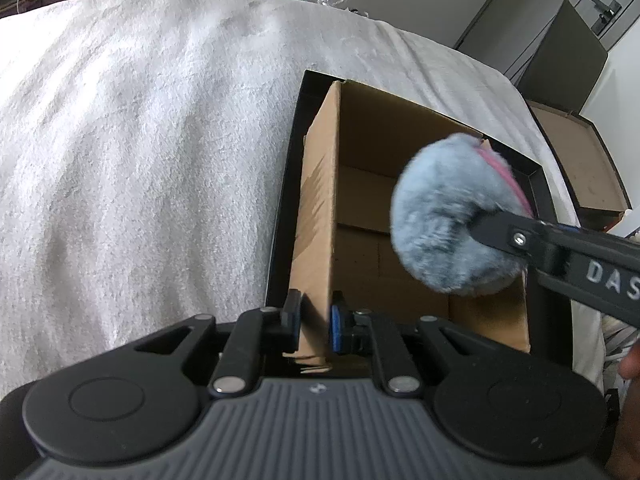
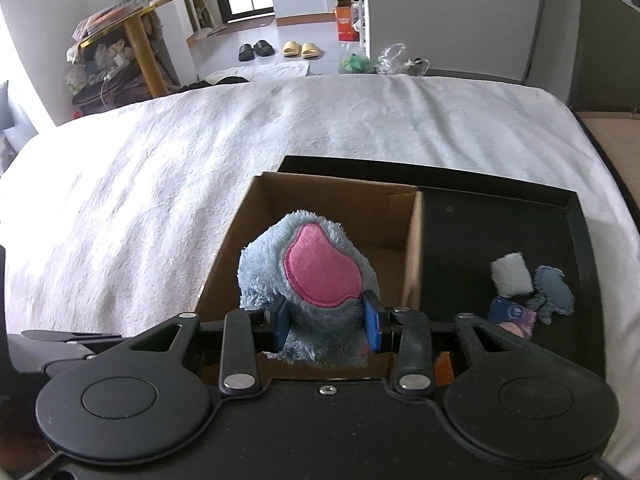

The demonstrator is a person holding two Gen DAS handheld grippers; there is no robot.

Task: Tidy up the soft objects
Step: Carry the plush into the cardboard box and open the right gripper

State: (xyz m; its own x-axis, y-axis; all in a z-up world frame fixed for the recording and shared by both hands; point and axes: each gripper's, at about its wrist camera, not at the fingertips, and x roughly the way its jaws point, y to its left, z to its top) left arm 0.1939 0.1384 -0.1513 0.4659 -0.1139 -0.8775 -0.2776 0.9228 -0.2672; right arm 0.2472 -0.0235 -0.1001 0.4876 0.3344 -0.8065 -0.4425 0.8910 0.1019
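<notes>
Left claw point(image 1: 314, 322) pinches the box point(image 1: 320, 200) wall to steady it while right claw point(image 2: 326, 322) grips the plush point(image 2: 308, 276) over the opening, ready to drop.

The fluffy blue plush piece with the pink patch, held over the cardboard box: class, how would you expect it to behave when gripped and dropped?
The plush piece probably squashes easily: the right hand-held gripper pinches its pile inward. It looks light, since it keeps its shape above the pads. Dropped into the cardboard box, it should land softly and is unlikely to roll far.
</notes>
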